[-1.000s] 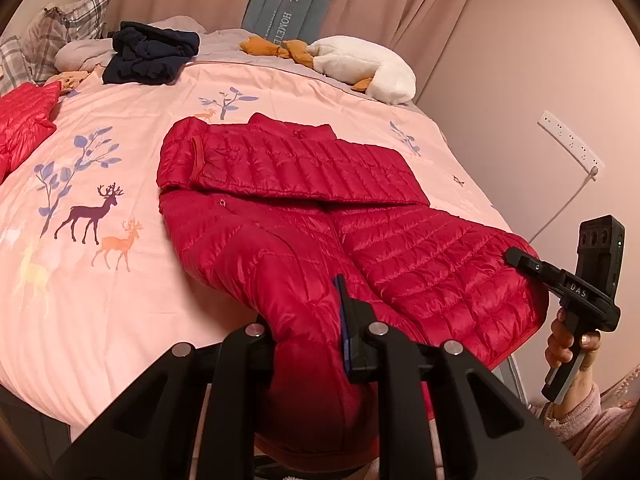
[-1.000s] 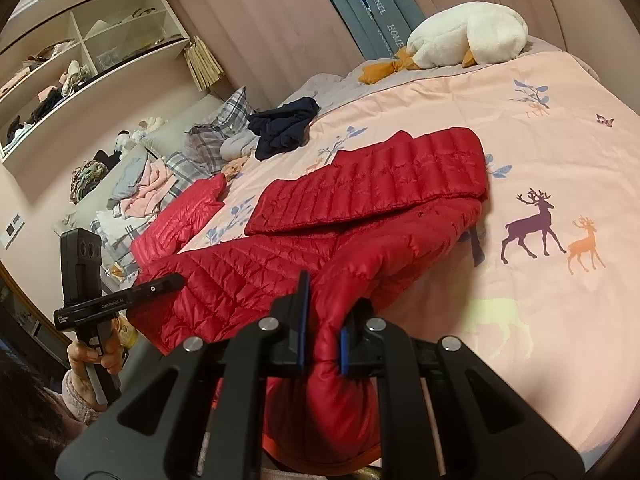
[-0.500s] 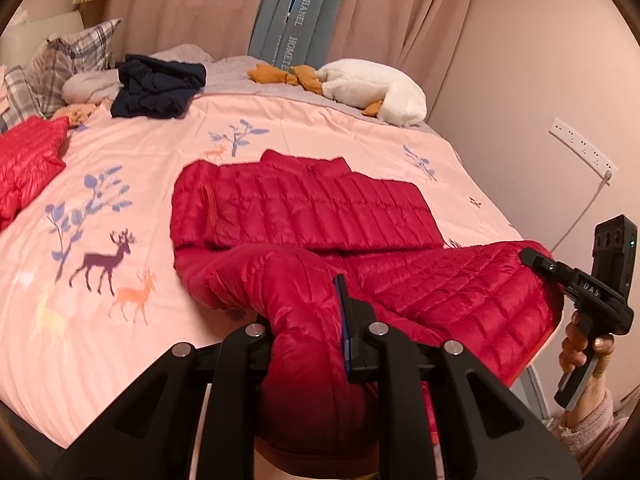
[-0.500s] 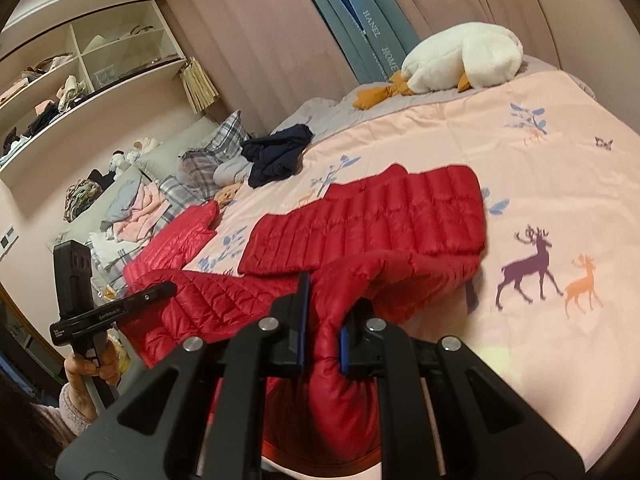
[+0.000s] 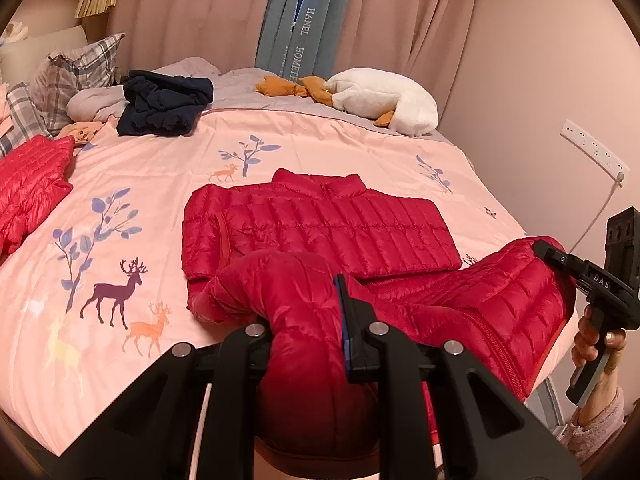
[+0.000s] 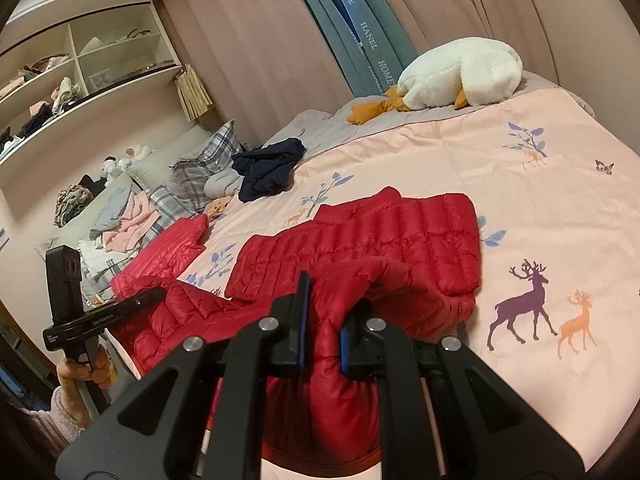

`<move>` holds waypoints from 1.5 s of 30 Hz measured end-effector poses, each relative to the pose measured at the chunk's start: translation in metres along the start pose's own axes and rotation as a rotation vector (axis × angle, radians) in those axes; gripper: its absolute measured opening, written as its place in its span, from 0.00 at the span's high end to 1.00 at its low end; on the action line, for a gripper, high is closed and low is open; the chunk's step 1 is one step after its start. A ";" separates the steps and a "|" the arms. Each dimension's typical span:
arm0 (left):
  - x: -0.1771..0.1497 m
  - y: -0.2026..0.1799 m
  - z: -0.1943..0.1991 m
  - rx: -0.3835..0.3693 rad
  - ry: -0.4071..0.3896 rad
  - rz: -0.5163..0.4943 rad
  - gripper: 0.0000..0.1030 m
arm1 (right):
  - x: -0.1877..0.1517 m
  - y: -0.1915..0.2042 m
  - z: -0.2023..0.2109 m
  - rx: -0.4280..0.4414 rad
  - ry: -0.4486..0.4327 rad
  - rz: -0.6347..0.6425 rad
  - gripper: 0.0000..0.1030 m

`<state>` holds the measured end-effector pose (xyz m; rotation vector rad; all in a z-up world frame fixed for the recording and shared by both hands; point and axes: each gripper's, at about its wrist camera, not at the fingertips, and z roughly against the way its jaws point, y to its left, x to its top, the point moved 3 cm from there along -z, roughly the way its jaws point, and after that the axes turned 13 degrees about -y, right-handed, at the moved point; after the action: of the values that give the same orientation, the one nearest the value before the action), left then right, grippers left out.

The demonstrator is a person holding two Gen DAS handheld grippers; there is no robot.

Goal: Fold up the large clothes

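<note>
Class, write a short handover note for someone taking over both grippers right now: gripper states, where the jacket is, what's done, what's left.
Left gripper: shut on the red jacket hem.
Right gripper: shut on the same hem, other corner.
Jacket lies on the bed, collar away from you, sleeves folded in, hem lifted.
Left: carry the hem to the collar, release, smooth.

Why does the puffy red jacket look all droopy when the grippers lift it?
The red jacket is probably floppy: it sags between the left gripper and right gripper. Its puffy quilting suggests it's light. The shiny fabric might be slippery.
</note>
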<state>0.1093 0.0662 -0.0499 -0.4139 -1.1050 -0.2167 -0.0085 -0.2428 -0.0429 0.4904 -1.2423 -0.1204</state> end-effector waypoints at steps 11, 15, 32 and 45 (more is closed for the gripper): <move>0.007 0.005 -0.011 0.014 -0.003 -0.006 0.83 | 0.007 -0.002 -0.009 -0.011 -0.006 0.014 0.89; 0.009 0.007 -0.015 0.019 -0.001 -0.004 0.83 | 0.008 -0.004 -0.013 -0.014 -0.007 0.014 0.89; 0.013 0.013 -0.033 0.043 0.003 -0.015 0.82 | 0.014 -0.008 -0.029 -0.036 -0.013 0.031 0.89; 0.018 0.013 -0.045 0.059 0.005 -0.025 0.82 | 0.017 -0.012 -0.039 -0.044 -0.016 0.030 0.89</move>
<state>0.1586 0.0590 -0.0535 -0.3471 -1.1094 -0.2064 0.0358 -0.2481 -0.0417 0.4336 -1.2592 -0.1264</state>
